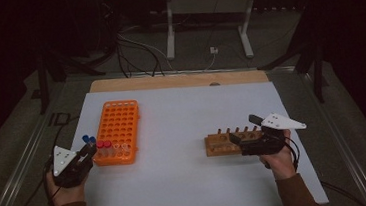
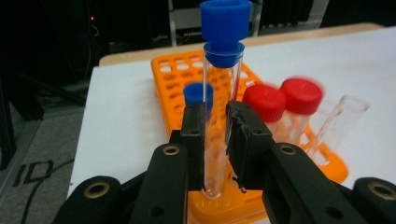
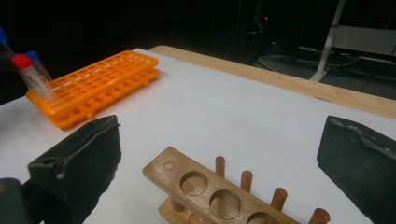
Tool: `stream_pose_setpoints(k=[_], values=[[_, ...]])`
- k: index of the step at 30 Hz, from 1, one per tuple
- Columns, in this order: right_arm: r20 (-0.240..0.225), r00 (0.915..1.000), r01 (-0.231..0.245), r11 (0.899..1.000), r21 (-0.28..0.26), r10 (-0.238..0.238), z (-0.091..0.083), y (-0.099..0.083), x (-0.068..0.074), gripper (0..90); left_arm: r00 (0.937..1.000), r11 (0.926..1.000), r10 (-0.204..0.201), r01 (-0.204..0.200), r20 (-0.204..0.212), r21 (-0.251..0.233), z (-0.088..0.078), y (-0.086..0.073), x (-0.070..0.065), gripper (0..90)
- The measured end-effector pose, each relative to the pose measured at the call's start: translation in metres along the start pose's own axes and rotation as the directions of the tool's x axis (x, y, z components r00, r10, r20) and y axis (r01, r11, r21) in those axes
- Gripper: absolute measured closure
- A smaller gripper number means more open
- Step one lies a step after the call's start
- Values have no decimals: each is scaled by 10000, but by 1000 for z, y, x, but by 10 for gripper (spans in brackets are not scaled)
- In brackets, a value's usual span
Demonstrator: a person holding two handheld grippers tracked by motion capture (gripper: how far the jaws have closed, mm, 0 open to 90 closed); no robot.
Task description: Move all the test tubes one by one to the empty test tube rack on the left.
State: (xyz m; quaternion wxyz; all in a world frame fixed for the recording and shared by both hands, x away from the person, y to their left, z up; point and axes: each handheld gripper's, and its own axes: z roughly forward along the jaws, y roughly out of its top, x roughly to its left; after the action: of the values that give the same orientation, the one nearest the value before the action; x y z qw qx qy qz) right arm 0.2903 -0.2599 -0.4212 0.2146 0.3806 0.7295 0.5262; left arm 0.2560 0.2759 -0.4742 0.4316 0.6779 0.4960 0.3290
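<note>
Risk: left hand-held gripper (image 2: 215, 135) clamps blue-capped tube (image 2: 222, 116); tilting probably knocks red-capped tubes (image 2: 282, 100). Right hand-held gripper (image 3: 219, 154) gapes wide, empty, over wooden rack (image 3: 219, 196).

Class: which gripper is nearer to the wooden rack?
Right. The right gripper hovers open at the wooden rack; the left gripper is across the table, shut on a blue-capped tube.

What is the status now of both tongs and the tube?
Left tongs shut on blue-capped tube, over orange rack. Right tongs open, at wooden rack, empty. Red-capped tubes close beside.
</note>
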Motion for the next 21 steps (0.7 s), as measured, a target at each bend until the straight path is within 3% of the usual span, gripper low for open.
stream_pose_setpoints(k=[8,14,21], values=[[55,10000,2,10000,24,-2,-3,-1,-2,1,9993,9934,369,-368,15,1084,10,-11,-1,774],[238,9997,13,10000,60,-15,-9,-4,-8,1,9989,9869,454,-459,67,1549,15,-14,-2,778],[511,9987,-24,10000,33,22,-16,-11,-15,1,9997,9867,225,-239,103,1607,16,-15,-1,771]])
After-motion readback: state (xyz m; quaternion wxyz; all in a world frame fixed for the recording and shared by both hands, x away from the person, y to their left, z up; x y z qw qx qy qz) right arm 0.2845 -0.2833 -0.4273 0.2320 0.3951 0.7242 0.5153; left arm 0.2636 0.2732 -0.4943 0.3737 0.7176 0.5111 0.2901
